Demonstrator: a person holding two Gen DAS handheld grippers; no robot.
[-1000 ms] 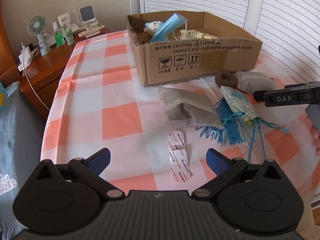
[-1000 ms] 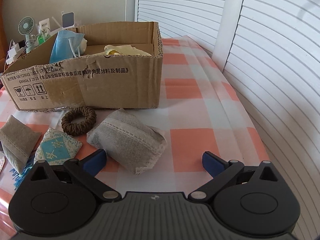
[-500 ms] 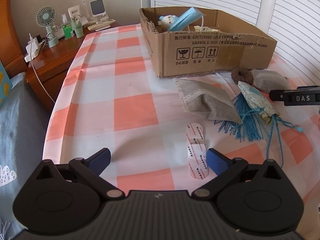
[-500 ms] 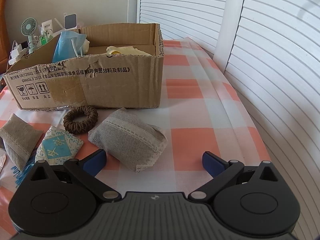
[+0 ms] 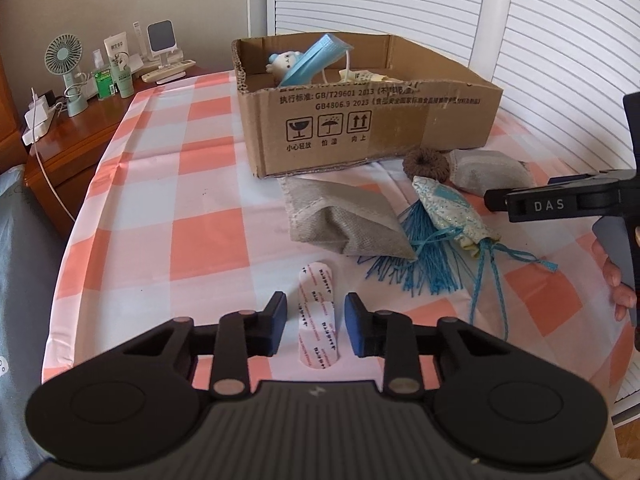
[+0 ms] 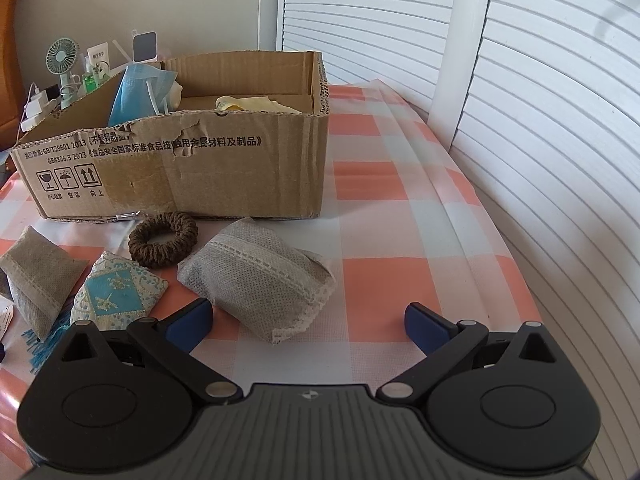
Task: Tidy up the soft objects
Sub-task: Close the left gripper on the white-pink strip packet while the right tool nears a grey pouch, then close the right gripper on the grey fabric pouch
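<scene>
Two grippers in play. Cardboard box (image 5: 360, 120) upper centre, partly filled. Right gripper (image 6: 308, 322) spread wide, grey sachet (image 6: 260, 276) just ahead, left of centre. Left gripper (image 5: 316, 322) narrowed, not closed, straddling bandage strips (image 5: 318, 320) at lower centre; strips' long axis runs along fingers, toward box.

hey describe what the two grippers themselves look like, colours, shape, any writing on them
Both match. The left gripper and right gripper have matte black bodies with a ribbed centre, two round discs, silver pivot pins on black link arms, and dark blue fingertip pads. From the left camera, white letters DAS show on the right one's side, above a grey handle with the person's bare fingers. No cables visible.
</scene>
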